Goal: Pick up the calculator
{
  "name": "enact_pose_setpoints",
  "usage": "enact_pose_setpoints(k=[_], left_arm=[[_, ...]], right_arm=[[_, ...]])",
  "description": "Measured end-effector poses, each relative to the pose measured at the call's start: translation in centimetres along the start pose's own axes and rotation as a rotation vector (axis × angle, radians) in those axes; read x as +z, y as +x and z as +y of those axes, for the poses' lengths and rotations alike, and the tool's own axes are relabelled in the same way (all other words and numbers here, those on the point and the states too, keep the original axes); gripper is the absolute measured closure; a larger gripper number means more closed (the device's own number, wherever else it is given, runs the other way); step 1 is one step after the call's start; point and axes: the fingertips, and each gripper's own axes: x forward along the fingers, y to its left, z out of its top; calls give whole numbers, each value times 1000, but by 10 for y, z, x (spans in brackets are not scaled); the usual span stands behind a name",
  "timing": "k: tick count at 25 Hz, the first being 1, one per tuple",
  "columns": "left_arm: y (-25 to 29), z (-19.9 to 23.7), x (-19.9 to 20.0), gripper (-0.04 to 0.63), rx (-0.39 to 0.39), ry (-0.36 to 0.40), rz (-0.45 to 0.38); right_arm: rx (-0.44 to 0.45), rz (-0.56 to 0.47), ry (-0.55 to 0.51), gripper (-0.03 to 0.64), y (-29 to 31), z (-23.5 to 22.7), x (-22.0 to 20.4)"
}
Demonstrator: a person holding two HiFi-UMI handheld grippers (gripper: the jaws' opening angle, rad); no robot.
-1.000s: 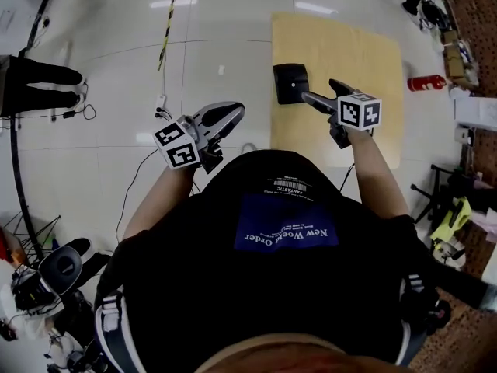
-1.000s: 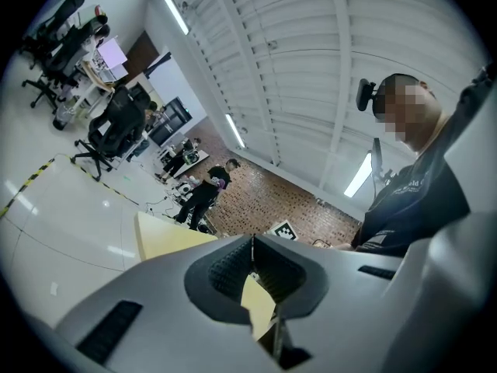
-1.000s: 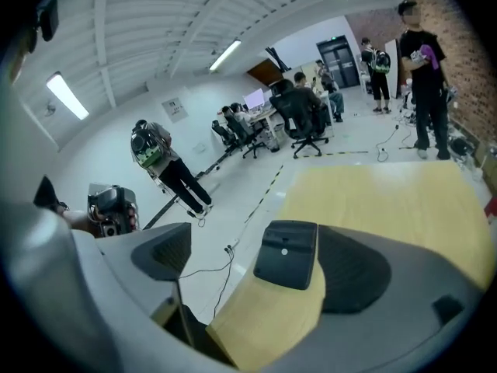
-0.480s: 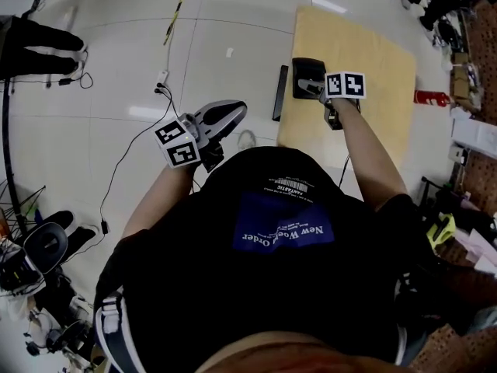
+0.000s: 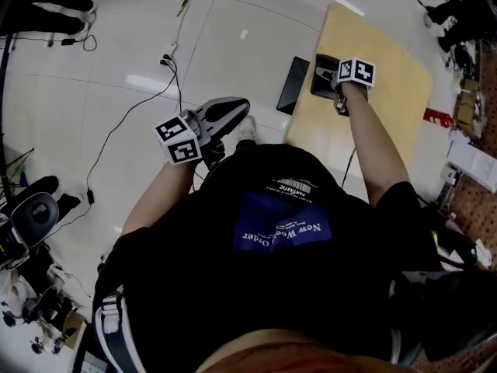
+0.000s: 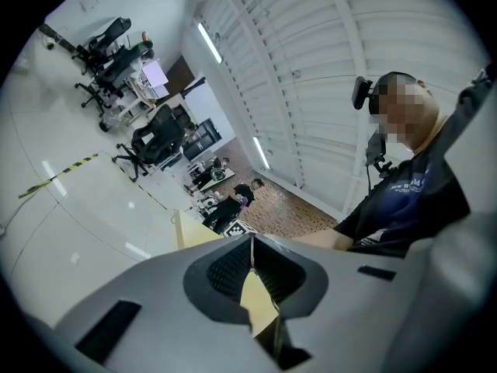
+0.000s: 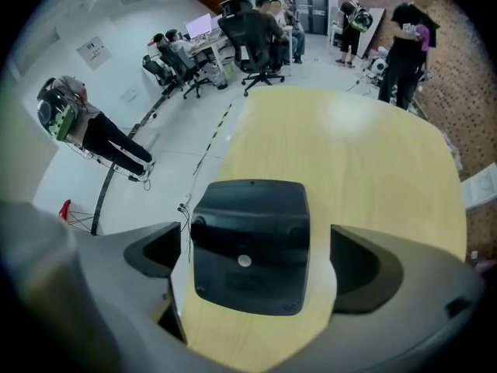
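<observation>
The calculator [image 7: 248,243] is a black slab lying underside up near the left edge of the light wooden table [image 7: 365,162]. My right gripper [image 7: 256,263] points steeply down over it, open wide, one jaw on each side with a gap to the case on both sides. In the head view the right gripper [image 5: 328,73] and its marker cube cover part of the calculator [image 5: 320,80]. My left gripper [image 5: 242,107] is held close to the body, away from the table [image 5: 388,92], pointing level. In its own view the left gripper [image 6: 252,243] has its jaws together with nothing held.
A dark flat slab [image 5: 293,84] lies by the table's left edge. Cables [image 5: 167,53] trail over the white floor. A red fire extinguisher [image 5: 437,117] lies right of the table. People and office chairs [image 7: 256,22] stand beyond the table's far end.
The right gripper has tipped down and sunk over the calculator, now straddling it. The left gripper stays near the body, shifted only slightly.
</observation>
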Motion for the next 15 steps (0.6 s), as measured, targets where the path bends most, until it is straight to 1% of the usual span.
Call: enact_pose_setpoints(k=[5, 9, 15], left_arm=[[-19, 11, 4, 589, 29, -16, -16], [-28, 14, 2, 589, 43, -23, -22], [-36, 14, 0, 589, 54, -39, -36]], right_arm=[[-12, 25, 11, 52, 15, 12, 11], [-46, 35, 15, 52, 22, 7, 14], [-26, 41, 55, 52, 33, 8, 14]])
